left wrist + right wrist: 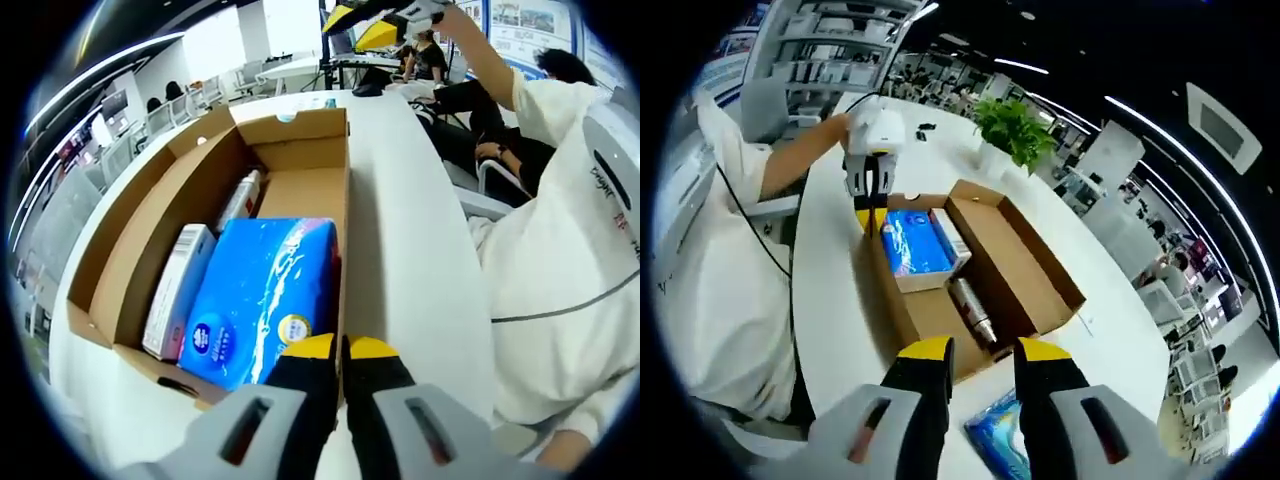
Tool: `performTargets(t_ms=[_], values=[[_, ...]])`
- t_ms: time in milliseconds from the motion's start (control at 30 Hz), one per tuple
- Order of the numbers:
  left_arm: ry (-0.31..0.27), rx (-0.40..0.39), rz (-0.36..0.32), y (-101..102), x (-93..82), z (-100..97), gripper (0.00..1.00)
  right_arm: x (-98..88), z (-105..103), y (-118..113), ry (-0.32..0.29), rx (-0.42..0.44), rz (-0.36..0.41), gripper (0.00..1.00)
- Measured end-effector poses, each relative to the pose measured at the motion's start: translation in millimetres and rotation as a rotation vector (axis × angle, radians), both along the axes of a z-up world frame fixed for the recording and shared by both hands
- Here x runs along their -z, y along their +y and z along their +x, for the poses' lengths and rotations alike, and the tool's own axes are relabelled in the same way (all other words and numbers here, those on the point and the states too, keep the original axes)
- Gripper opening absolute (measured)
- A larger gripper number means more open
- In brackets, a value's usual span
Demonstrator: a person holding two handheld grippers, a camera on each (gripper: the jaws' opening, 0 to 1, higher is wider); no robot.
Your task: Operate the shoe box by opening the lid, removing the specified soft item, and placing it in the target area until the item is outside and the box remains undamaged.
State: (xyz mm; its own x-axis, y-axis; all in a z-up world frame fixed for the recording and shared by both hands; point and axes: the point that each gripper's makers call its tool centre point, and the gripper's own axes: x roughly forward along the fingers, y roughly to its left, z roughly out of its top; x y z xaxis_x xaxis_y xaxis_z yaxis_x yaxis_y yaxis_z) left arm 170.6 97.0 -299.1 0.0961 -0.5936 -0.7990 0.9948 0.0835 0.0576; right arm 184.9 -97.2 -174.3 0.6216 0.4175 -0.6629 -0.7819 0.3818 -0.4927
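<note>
The shoe box (200,210) stands open on the white table (410,250), its lid folded out flat to the far side, so the opening step appears complete. In the left gripper view, the box lies ahead and to the left of the left gripper (340,352), whose yellow-tipped jaws are pressed together on the near wall of the box, apparently pinching the cardboard edge and steadying it. Inside, just beyond those jaws, lies a blue soft pack (262,295); to its left sits a white carton (178,290), and further ahead a slim bottle (240,198) rests against the inner wall. The person's white sleeve (560,250) fills the space to the right of the gripper. In the right gripper view, the right gripper (983,352) hovers above the opposite end of the box, jaws apart with nothing between them. Just beneath its tips, on the table outside the box, lies a second blue soft packet (995,440), which suggests that one soft item is already out. Ahead of the jaws the bottle lies in the box, then the blue pack and carton, and beyond them the left gripper at the far wall. A green plant (1015,128) stands further off. No damage to the box is visible. Whether the blue pack inside must also be removed cannot be judged.
</note>
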Motion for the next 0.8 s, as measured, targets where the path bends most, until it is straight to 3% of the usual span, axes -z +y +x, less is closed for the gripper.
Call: performTargets(t_ms=[133,200,367,433,667,800], values=[[-0.006,-0.001,-0.004,-0.1,-0.2,0.2,0.02,18.5,22.6,12.8,0.048,0.026,-0.035,0.21],[-0.005,-0.001,-0.004,-0.2,-0.3,0.3,0.01,32.6,26.3,14.2,0.106,0.007,-0.091,0.21],[-0.001,-0.001,-0.002,-0.3,-0.1,0.3,0.01,46.6,52.2,18.1,0.108,0.013,-0.137,0.17],[-0.004,-0.002,-0.003,-0.4,-0.1,0.1,0.02,57.1,55.3,23.7,0.177,0.012,-0.123,0.20],[0.000,0.002,-0.005,-0.5,-0.7,0.4,0.01,83.0,79.6,26.6,0.190,0.030,-0.193,0.22],[-0.002,0.005,-0.006,-0.8,-0.8,-0.1,0.01,94.0,93.4,9.4,0.146,0.054,-0.330,0.22]])
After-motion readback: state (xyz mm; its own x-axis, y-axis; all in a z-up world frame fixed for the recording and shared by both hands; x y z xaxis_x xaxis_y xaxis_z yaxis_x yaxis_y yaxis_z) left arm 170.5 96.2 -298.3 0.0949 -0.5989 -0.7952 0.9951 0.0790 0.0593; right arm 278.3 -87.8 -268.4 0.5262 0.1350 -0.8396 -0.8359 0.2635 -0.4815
